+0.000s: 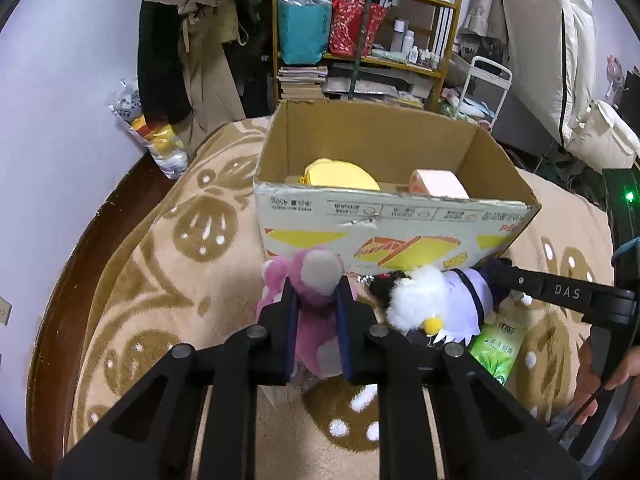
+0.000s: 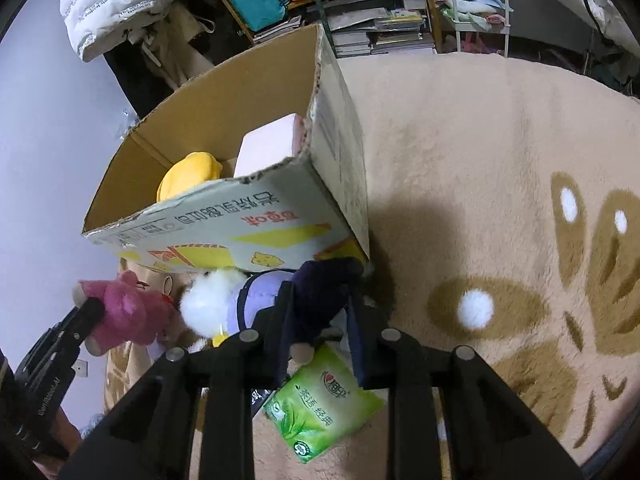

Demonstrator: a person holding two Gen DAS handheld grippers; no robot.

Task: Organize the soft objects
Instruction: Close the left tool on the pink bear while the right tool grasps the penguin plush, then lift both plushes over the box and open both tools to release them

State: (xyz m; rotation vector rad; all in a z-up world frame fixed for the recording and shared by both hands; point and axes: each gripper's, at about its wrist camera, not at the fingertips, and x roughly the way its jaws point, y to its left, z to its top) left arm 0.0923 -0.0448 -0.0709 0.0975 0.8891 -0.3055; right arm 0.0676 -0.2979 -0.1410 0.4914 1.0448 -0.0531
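My left gripper (image 1: pixel 316 280) is shut on a pink plush bear (image 1: pixel 312 312), just in front of the open cardboard box (image 1: pixel 360 216). My right gripper (image 2: pixel 320 292) is shut on the dark purple end (image 2: pixel 320 300) of a white-and-lilac plush doll (image 1: pixel 436 300), beside the bear. The box (image 2: pixel 224 224) holds a yellow plush (image 1: pixel 340 174) and a pink block (image 1: pixel 440 184). A green tissue pack (image 2: pixel 320 404) lies on the rug under the right gripper. The bear also shows in the right wrist view (image 2: pixel 124 312).
A beige patterned rug (image 2: pixel 500 160) covers the surface. Behind the box stands a wooden shelf (image 1: pixel 360 20) with bags, books and bottles. Hanging clothes (image 1: pixel 180 60) and a plastic bag (image 1: pixel 156 140) are at the back left, a white rack (image 1: pixel 484 84) at the back right.
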